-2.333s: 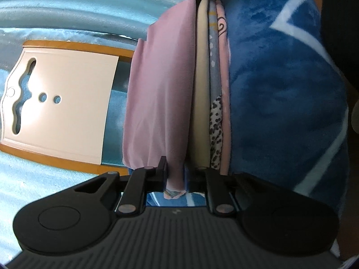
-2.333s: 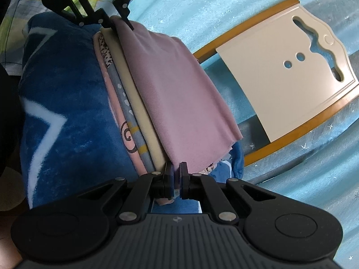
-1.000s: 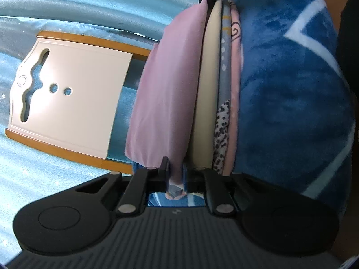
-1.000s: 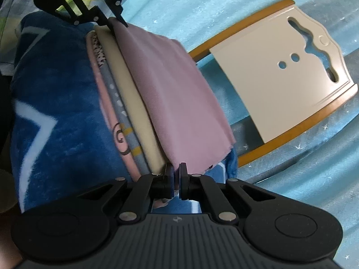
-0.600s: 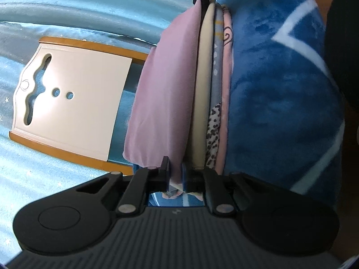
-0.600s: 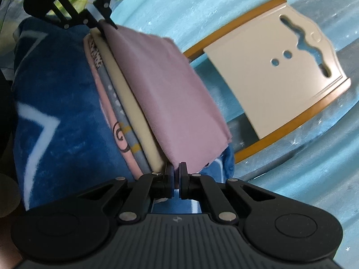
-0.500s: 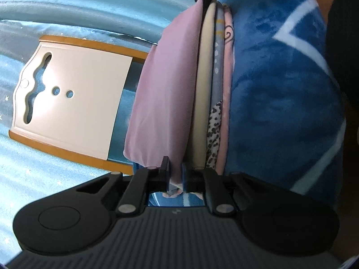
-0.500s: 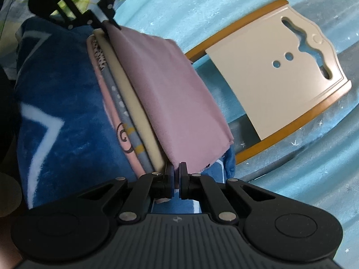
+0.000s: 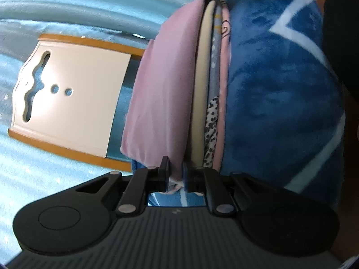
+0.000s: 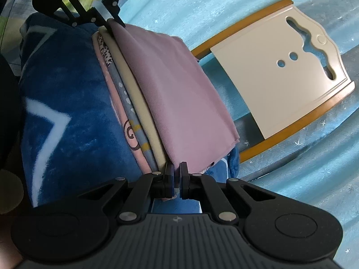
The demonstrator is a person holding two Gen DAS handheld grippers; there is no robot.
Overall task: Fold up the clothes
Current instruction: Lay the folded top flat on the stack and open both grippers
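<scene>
The light blue star-print sheet (image 10: pixel 258 6) lies bare beyond and to either side of the cream folding board (image 10: pixel 278 71) with its orange rim, so there is open room to pass there. The board itself blocks the middle of that stretch. The pink garment (image 9: pixel 161 94) hangs just beside the board's near edge, leaving only a narrow gap. Behind it, the folded stack (image 9: pixel 211 103) and the bulky blue fleece blanket (image 9: pixel 280 89) close that side.

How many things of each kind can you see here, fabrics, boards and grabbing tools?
Folded fabrics: 5 (pink cloth, cream cloth, grey-blue printed cloth, pale pink patterned cloth, blue fleece blanket)
Cream cutting board with orange rim: 1
Black grippers: 2 (left, right)
Total: 8
</scene>
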